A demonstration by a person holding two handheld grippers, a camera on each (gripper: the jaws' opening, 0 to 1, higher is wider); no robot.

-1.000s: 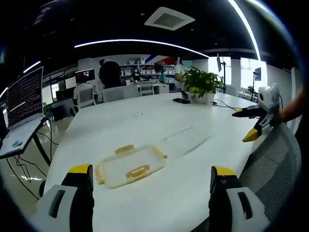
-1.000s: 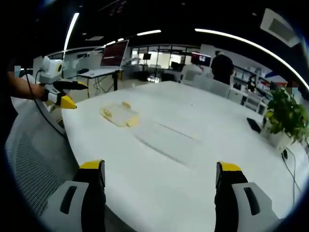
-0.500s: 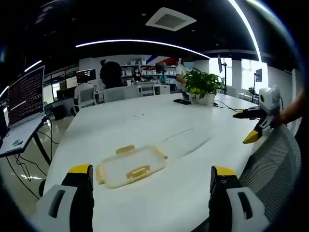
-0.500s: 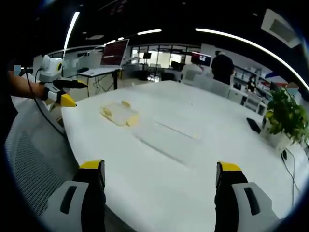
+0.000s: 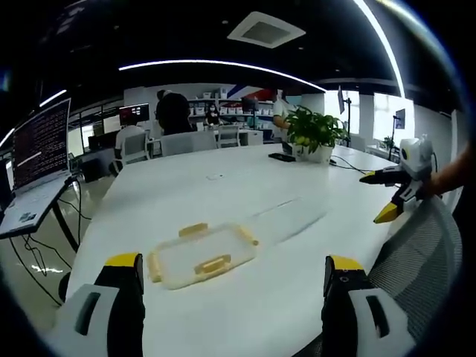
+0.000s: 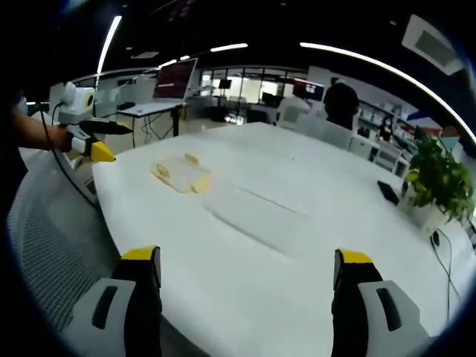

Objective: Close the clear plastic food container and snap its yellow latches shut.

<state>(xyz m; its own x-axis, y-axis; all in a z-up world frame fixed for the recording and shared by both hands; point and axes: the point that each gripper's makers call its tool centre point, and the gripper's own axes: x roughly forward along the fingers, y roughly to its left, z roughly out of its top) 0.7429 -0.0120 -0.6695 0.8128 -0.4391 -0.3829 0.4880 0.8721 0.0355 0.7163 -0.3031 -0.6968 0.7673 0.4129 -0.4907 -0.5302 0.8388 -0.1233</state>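
Left gripper view: clear food container (image 5: 201, 255) on white table (image 5: 245, 193), untouched; yellow latches (image 5: 212, 265) unsnapped, judging by outward splay. Left gripper (image 5: 232, 279) jaws apart, empty; right gripper (image 6: 248, 275) likewise. All work remains.

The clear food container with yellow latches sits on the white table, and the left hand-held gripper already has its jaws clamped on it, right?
Not quite. The left gripper view shows the clear food container lying on the white table, but the left hand-held gripper is open, its jaws wide apart and short of the container, touching nothing.
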